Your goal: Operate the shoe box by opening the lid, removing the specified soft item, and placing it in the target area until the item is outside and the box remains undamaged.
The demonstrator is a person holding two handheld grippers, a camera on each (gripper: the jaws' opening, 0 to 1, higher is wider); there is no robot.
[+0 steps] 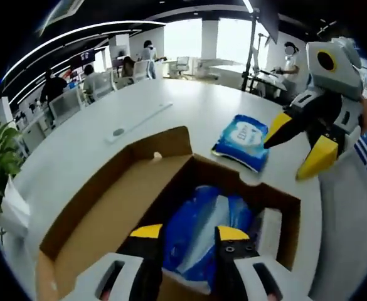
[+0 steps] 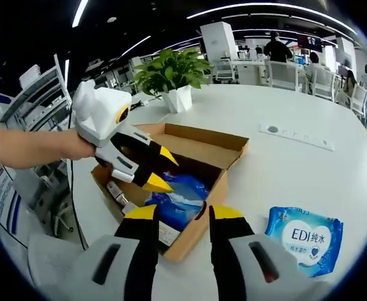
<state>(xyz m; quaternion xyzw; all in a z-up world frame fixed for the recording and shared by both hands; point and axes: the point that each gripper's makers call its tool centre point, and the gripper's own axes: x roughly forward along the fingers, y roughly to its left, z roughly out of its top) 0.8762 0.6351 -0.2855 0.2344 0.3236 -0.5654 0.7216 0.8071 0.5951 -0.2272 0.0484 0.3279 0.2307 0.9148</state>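
Left claw point(image 1: 189, 233) hangs over the open shoe box point(image 1: 95, 213), its two yellow-tipped jaws parted with nothing between them; directly ahead of the tips, inside the box, lies a crumpled blue soft pack point(image 1: 199, 229). In the right gripper view the same claw point(image 2: 159, 169) points down into the box point(image 2: 224, 172), held by a person's hand point(image 2: 76, 147), its tips just above the blue pack point(image 2: 180, 199) — whether they touch it cannot be told. A small white tube-like item point(image 2: 117, 193) lies in the box beside the pack.

Right claw point(image 2: 180, 213) is also open and empty, its jaws spread just short of the near wall of the box. To its right, flat on the white table point(image 2: 283, 169), lies a blue wipes packet point(image 2: 305, 239) marked "EDI" — outside the box and apart from it. In the left gripper view this claw point(image 1: 296, 153) hovers above the table point(image 1: 189, 106) just past the far corner of the box, beside the packet point(image 1: 243, 141).

Box lid is folded back, lying flat away from the compartment. Farther off on the table are a long white strip point(image 2: 296, 136) and a potted plant point(image 2: 170, 78); beyond them stand desks, chairs and several people.
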